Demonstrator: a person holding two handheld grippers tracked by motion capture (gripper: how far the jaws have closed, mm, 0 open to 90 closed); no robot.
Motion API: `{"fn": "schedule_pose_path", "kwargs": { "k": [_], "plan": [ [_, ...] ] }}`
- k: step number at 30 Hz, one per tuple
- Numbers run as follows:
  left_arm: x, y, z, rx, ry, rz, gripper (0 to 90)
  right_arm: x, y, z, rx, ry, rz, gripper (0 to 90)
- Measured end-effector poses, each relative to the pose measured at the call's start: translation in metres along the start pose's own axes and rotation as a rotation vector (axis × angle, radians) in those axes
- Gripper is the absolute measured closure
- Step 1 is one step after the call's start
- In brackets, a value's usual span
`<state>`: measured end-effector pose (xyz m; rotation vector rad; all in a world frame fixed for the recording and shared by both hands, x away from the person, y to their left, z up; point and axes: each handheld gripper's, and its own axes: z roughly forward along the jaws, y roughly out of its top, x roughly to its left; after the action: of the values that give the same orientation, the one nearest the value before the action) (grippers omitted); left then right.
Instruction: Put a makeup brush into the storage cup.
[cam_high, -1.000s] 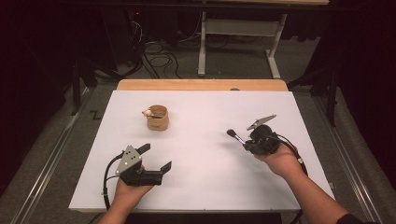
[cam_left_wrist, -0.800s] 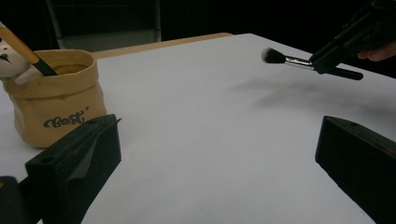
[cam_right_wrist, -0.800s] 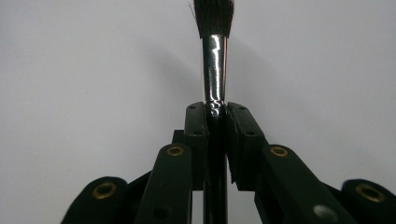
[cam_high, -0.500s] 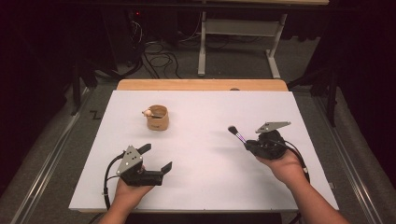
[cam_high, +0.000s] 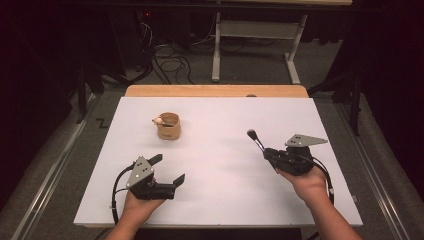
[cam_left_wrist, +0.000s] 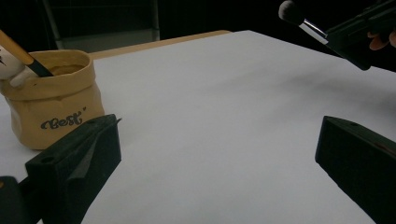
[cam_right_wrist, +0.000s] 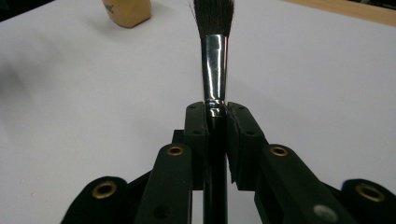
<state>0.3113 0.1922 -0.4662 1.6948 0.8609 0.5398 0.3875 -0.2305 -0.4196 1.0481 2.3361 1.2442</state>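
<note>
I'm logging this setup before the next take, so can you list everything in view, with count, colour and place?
Brush: one, dark bristles, silver ferrule, black handle; clamped in the right gripper, bristles pointing toward the table's middle.
Pot: one, tan, marked "Best"; far left part of the sheet, holding a tan-handled tool.
Sheet: one, white; covers the table top.
Table edge: one, light wood; along the far side of the sheet.
Cables: several, dark and pale; on the grey floor beyond the table.
Left gripper: one, black; near left, jaws wide apart, nothing between them.
Right gripper: one, black; near right, shut on the brush.
Hands: two, at the near edge.
</note>
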Motion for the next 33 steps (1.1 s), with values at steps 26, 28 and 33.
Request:
{"fn": "schedule_pose_path", "kwargs": {
  "k": [26,28,33],
  "plan": [
    [-0.004,-0.001,0.004,0.005,0.012,-0.001,0.3,0.002,-0.033,-0.021,-0.303,0.075,0.045,80.7],
    [-0.006,-0.001,0.005,0.010,0.008,0.002,0.2,0.002,-0.033,-0.022,-0.317,0.073,0.044,80.8],
    [-0.006,-0.001,0.006,0.024,-0.006,0.005,0.3,0.003,-0.032,-0.023,-0.325,0.090,0.045,80.8]
  ]
}}
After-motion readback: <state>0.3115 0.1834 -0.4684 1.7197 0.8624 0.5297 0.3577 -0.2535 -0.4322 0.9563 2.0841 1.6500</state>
